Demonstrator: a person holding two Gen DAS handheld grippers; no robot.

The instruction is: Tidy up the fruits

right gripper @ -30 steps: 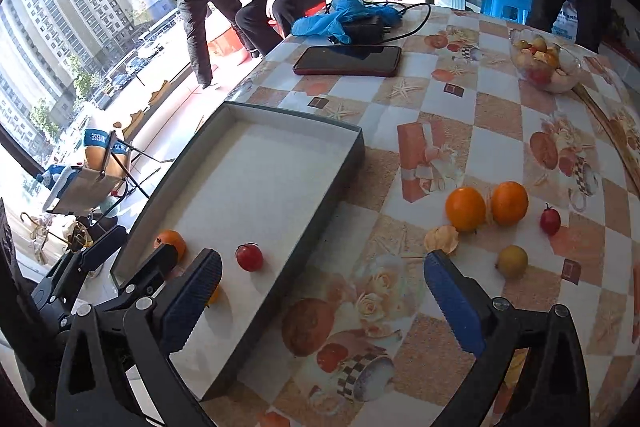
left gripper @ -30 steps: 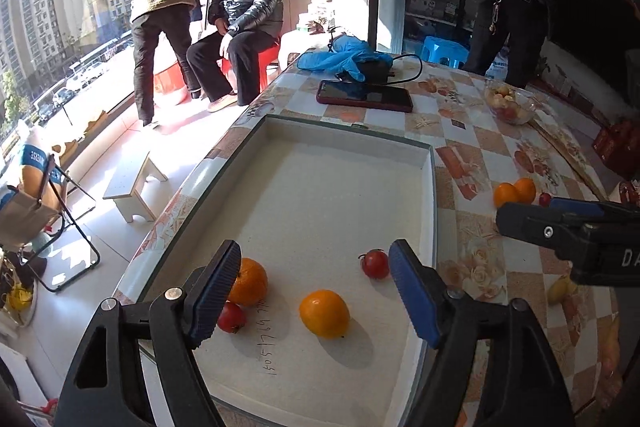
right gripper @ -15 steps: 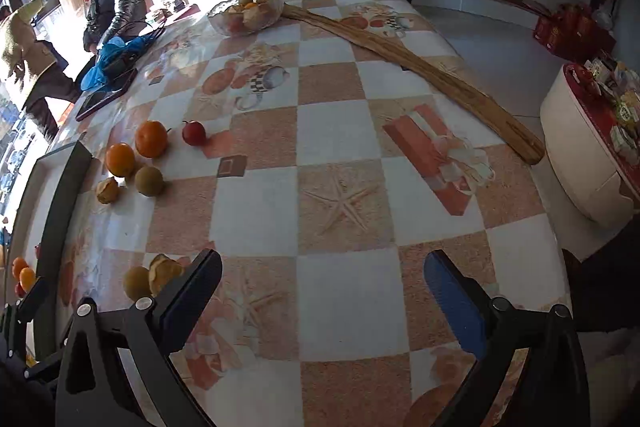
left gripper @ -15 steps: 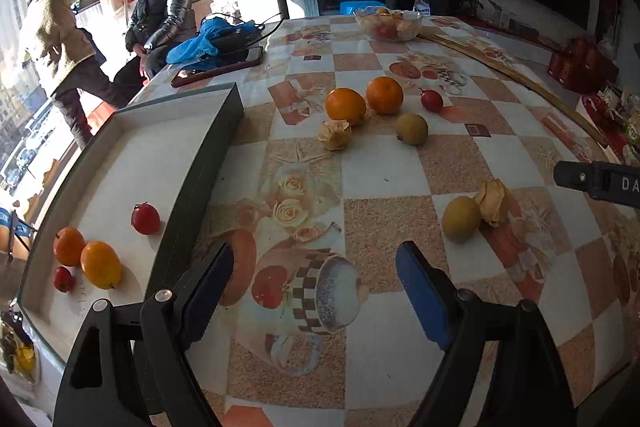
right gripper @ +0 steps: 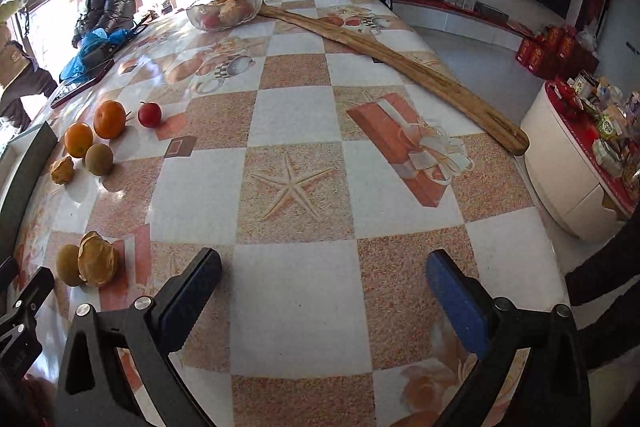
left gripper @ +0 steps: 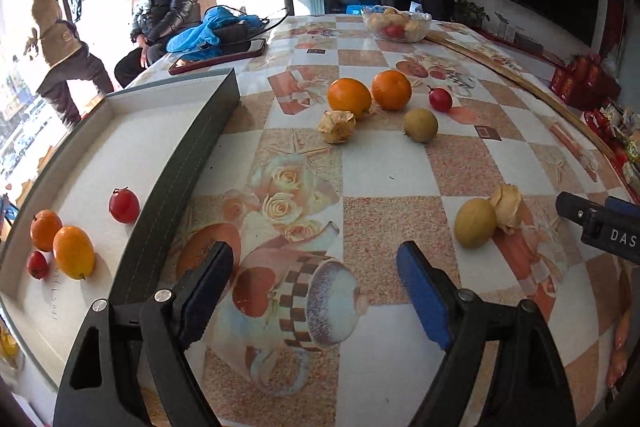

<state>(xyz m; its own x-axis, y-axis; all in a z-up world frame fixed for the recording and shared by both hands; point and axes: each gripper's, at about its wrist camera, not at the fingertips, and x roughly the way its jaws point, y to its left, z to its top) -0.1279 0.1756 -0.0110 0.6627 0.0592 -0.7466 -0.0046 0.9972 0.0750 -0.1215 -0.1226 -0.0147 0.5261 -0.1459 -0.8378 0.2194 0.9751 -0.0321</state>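
My left gripper (left gripper: 316, 279) hangs open over the patterned tablecloth with nothing between its fingers. To its left lies a shallow grey box (left gripper: 188, 155) holding two oranges (left gripper: 74, 253), a red fruit (left gripper: 124, 205) and a smaller red one. On the cloth farther off sit two oranges (left gripper: 349, 97), a small red fruit (left gripper: 440, 99), a brown-green fruit (left gripper: 420, 125) and a dried husk (left gripper: 336, 127). A yellow-green fruit (left gripper: 475, 222) with a husk lies ahead to the right. My right gripper (right gripper: 324, 287) is open and empty, with that fruit (right gripper: 68, 265) to its left.
A glass bowl of fruit (left gripper: 396, 23) stands at the table's far end, next to a long wooden stick (right gripper: 400, 67). A phone (left gripper: 218, 57) and blue cloth lie far left. People sit and stand beyond the table. A white cabinet (right gripper: 576, 187) stands off the right edge.
Both grippers swung right from above the box to over the tablecloth and dropped lower. In the last half second they have barely moved. Both stay open.
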